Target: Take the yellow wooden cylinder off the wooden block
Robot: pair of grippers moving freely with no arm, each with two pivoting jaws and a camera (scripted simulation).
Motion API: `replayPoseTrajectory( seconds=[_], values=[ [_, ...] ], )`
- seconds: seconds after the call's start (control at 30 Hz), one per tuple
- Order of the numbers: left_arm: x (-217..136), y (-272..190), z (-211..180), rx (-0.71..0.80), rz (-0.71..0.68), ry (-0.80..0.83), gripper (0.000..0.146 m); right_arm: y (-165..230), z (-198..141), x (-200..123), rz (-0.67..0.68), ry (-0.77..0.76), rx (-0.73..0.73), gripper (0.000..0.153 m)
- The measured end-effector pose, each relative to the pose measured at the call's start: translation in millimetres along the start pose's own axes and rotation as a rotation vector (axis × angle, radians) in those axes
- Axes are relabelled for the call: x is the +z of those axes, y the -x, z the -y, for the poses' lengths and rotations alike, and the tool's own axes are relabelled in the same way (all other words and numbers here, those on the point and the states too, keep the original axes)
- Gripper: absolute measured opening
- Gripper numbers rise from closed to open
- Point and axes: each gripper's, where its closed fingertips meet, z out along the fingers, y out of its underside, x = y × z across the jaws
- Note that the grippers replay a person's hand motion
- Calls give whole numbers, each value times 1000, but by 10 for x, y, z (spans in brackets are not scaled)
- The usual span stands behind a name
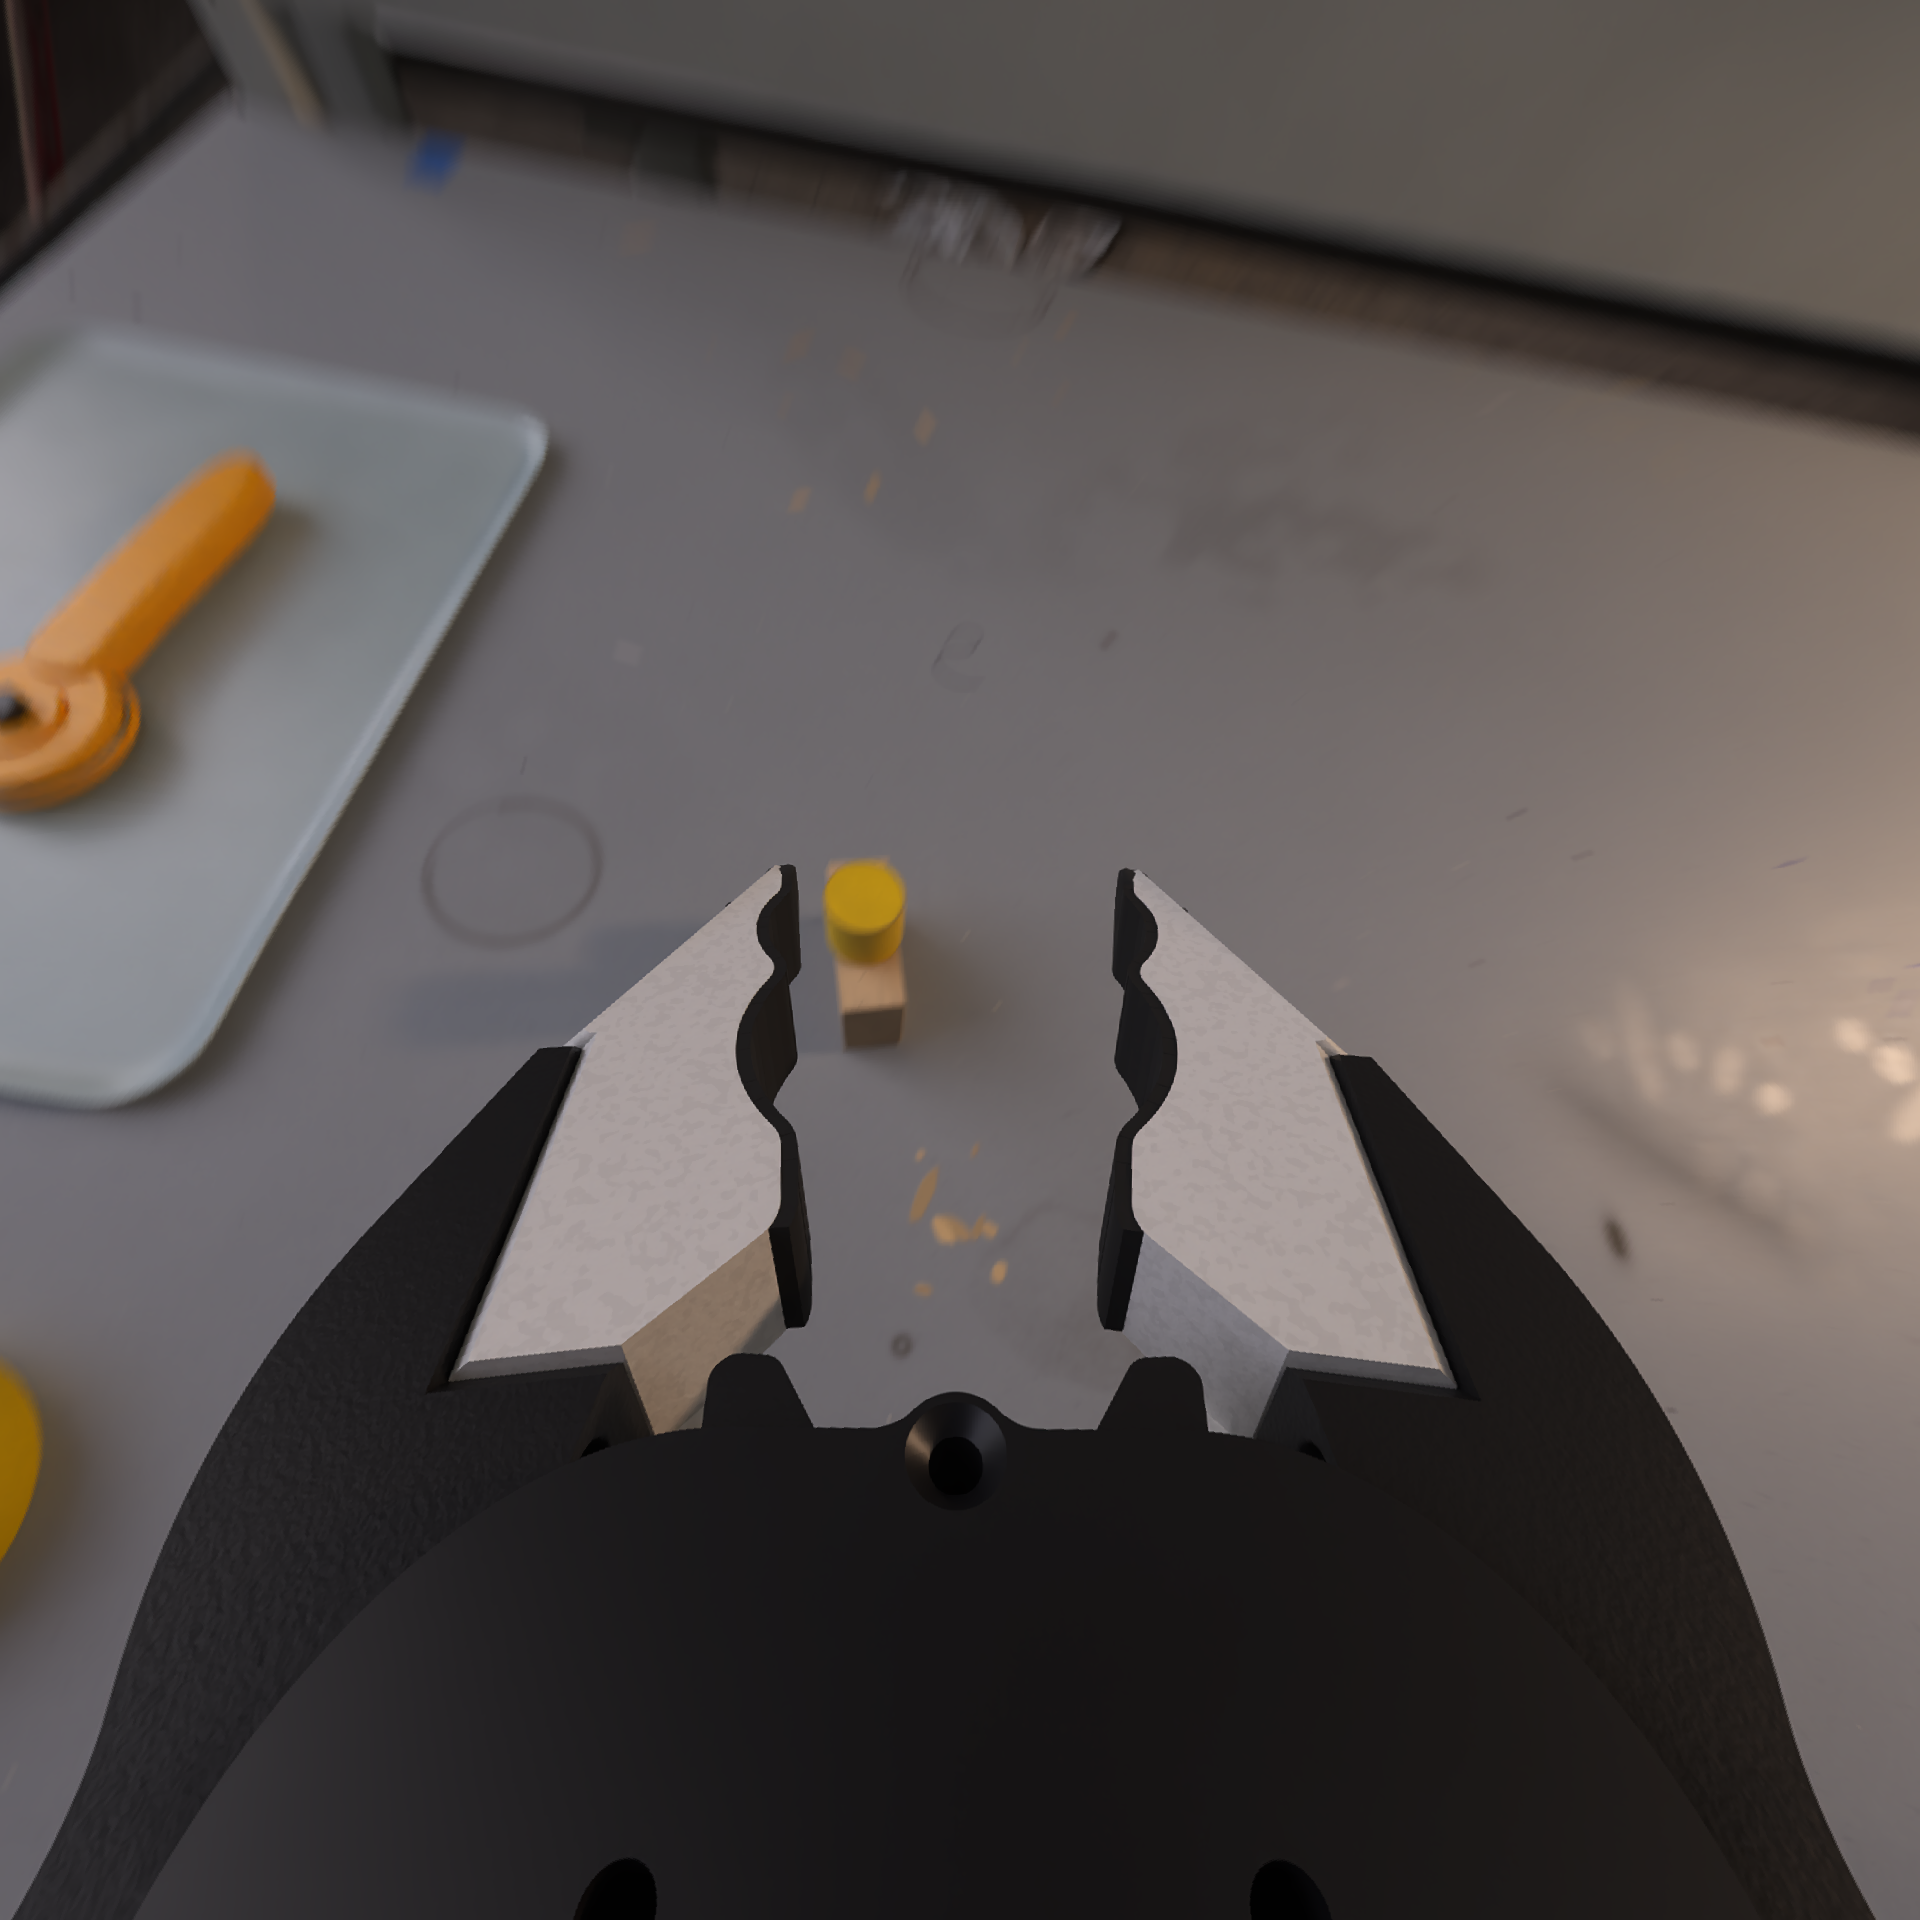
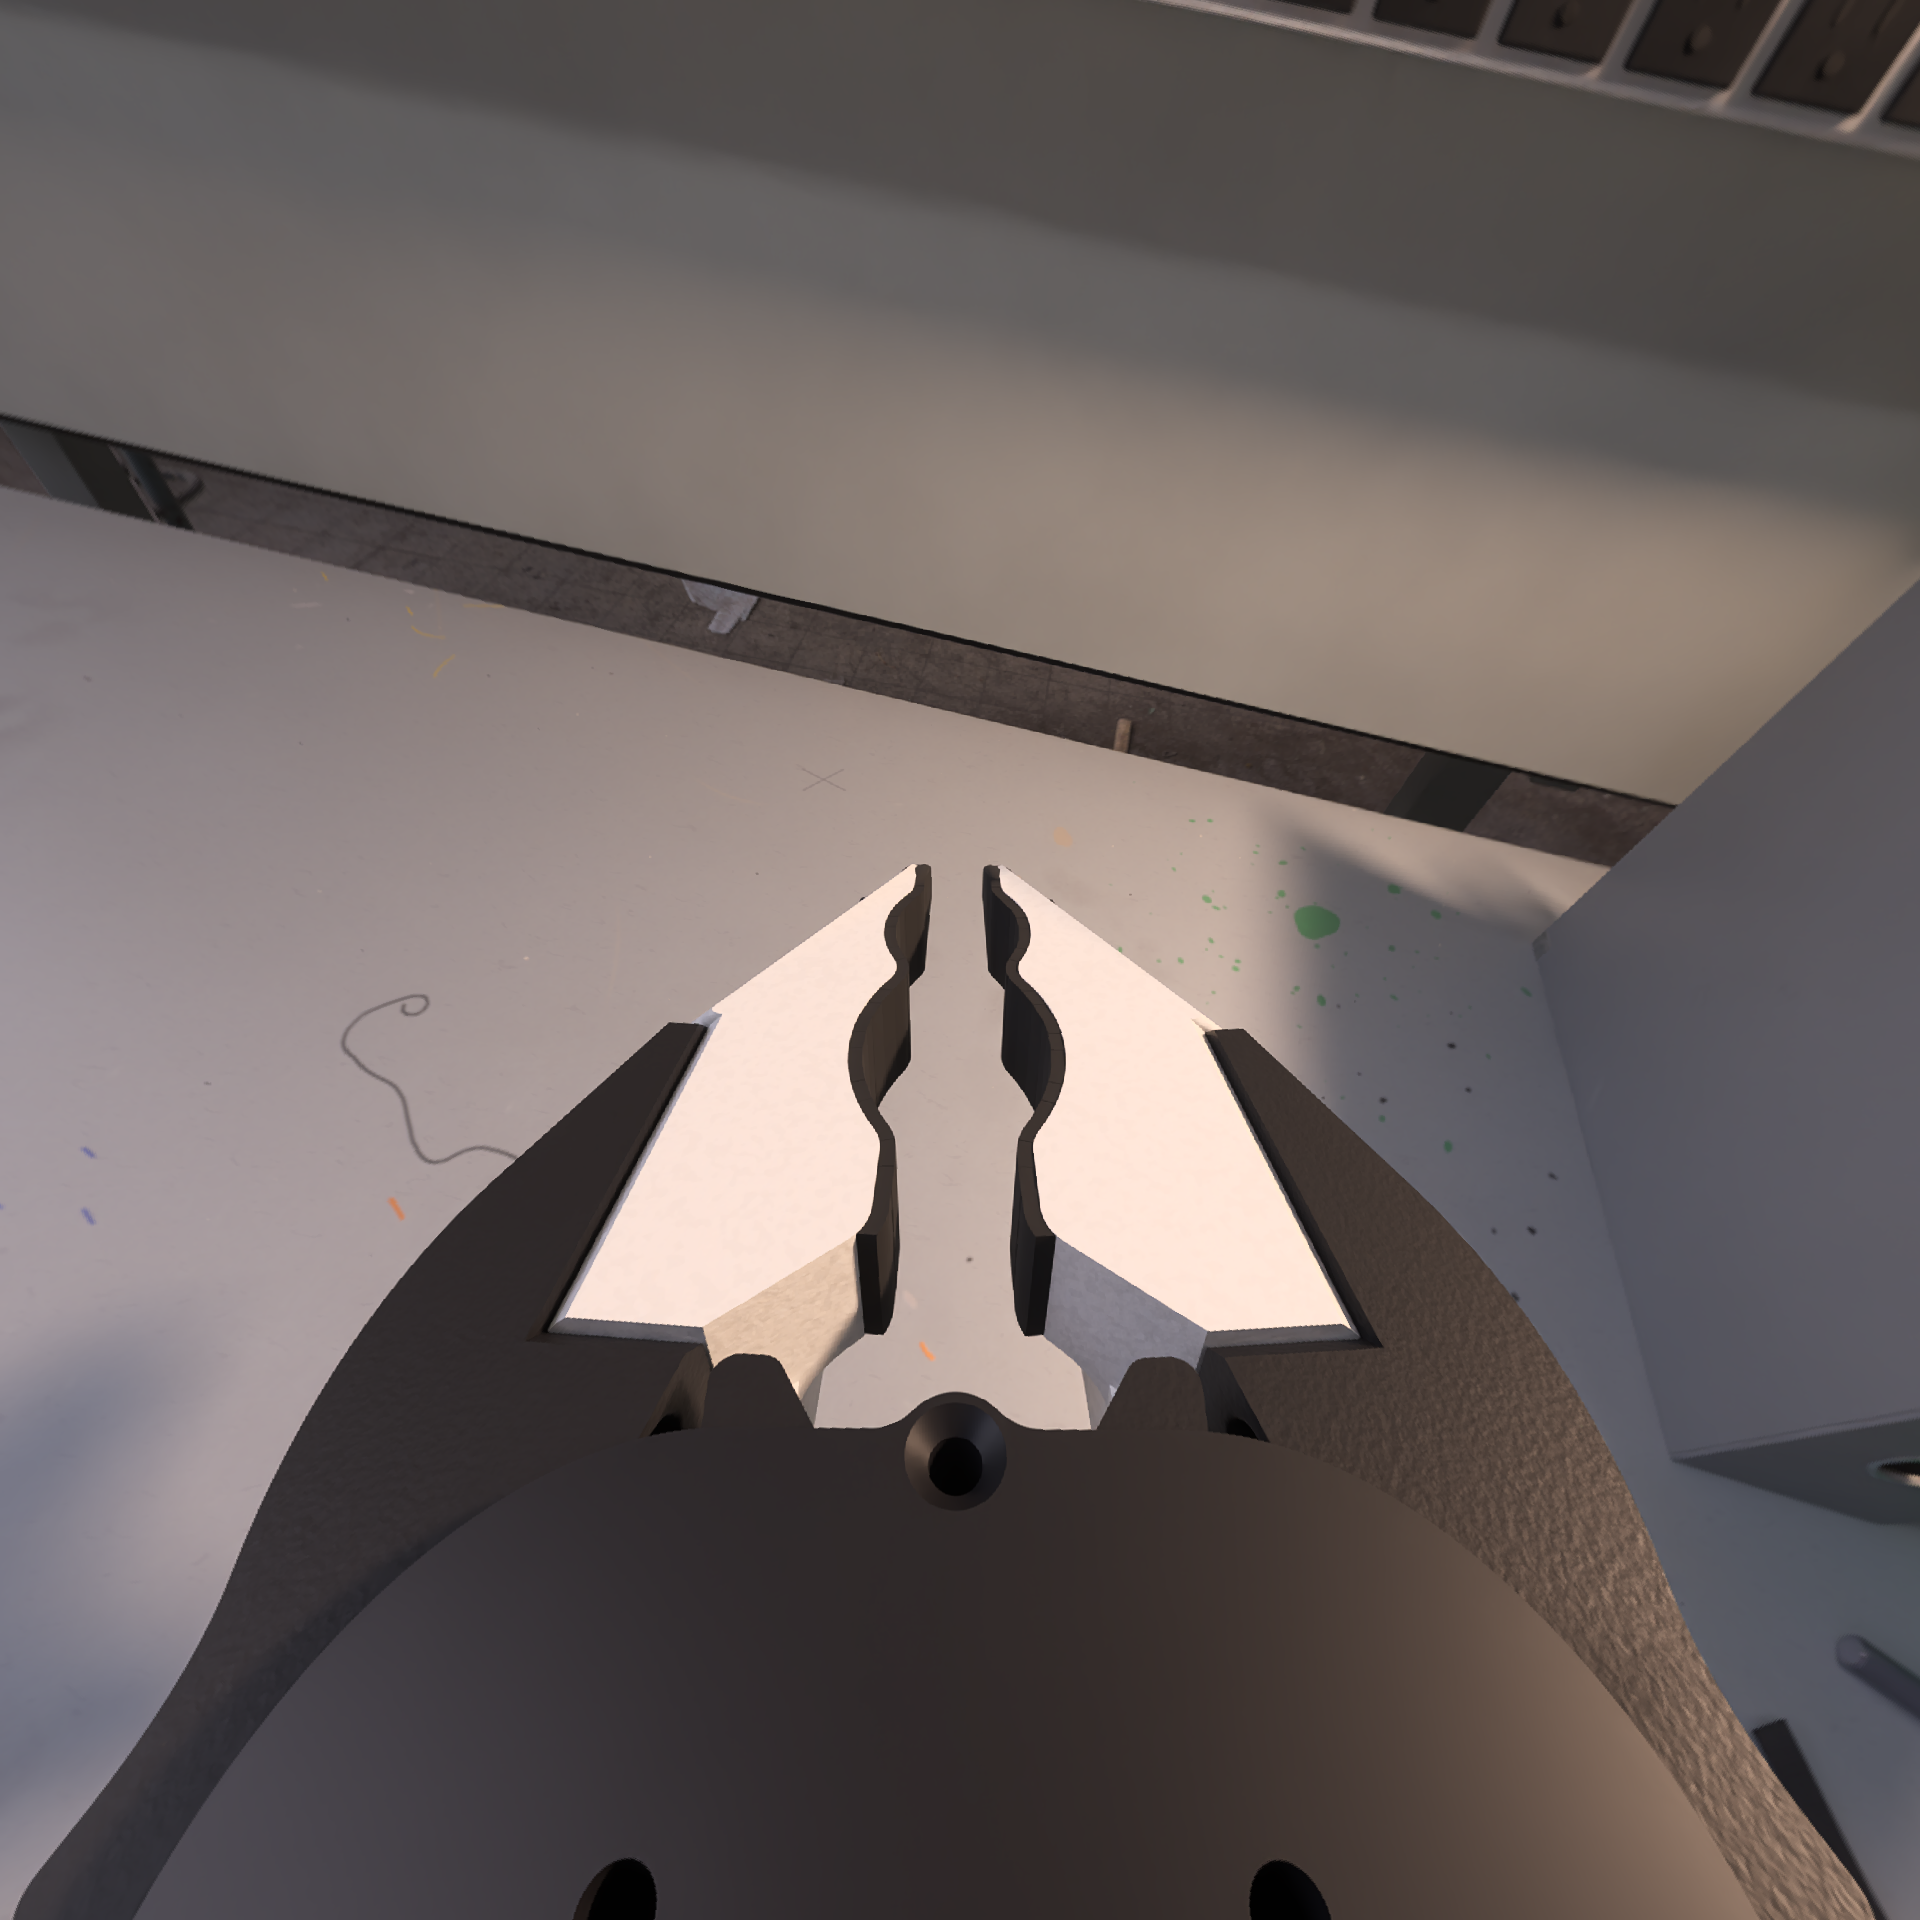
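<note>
A small yellow wooden cylinder stands upright on a light wooden block on the grey table. In the left wrist view it lies just beyond my fingertips, close to the inside of the left finger. My left gripper is open and empty, above and short of the stack. My right gripper has its jaws almost together with a narrow slit between them and holds nothing. The cylinder and block do not show in the right wrist view.
A pale tray lies at the left with an orange handled tool on it. A yellow object shows at the left edge. A grey box stands to the right of my right gripper. The table's far edge runs ahead.
</note>
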Motion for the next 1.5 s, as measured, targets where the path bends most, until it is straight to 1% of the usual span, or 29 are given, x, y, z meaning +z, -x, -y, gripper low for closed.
replayPoseTrajectory(
  seconds=[0.07, 0.1, 0.17, 0.33, 0.43, 0.6, 0.73, 0.77, 0.8, 0.83, 0.87, 0.97, 1.07, 1.17, 1.3, 1.5],
  values=[
    [177, 105, -182, -11, 71, 134, 61, 60, 17, 29, 0, -2, -46, 10],
    [247, 132, -238, -4, 95, 172, 61, 100, 39, 36, 10, -13, -72, 10],
    [366, 159, -325, 8, 133, 223, 61, 170, 95, 37, 30, -47, -117, 10],
    [565, 270, -504, 40, 237, 340, 62, 281, 215, -2, 61, -116, -160, 10],
    [624, 374, -563, 80, 323, 368, 56, 354, 253, -15, 86, -143, -202, 8],
    [714, 398, -577, 45, 324, 358, 51, 462, 265, 8, 107, -148, -264, 8],
    [812, 388, -672, -20, 305, 439, 56, 540, 203, 67, 119, -110, -319, 8],
    [847, 377, -694, -37, 295, 445, 54, 559, 184, 81, 122, -98, -334, 8],
    [888, 364, -722, -59, 275, 448, 46, 577, 166, 96, 124, -87, -347, 8],
    [924, 359, -742, -76, 253, 447, 35, 593, 150, 111, 126, -75, -359, 8],
    [947, 352, -746, -83, 229, 436, 32, 608, 138, 124, 126, -67, -368, 8],
    [944, 335, -698, -78, 184, 390, 30, 650, 122, 159, 129, -57, -392, 8],
    [894, 306, -572, -23, 189, 328, 26, 693, 120, 181, 130, -53, -409, 8],
    [825, 248, -424, 51, 212, 271, 26, 741, 114, 193, 134, -49, -438, 8],
    [710, 125, -215, 89, 191, 175, 26, 789, 98, 210, 137, -35, -470, 8],
    [328, 6, 183, 134, 222, 3, 26, 885, 99, 239, 147, -28, -498, 8]
  ],
)
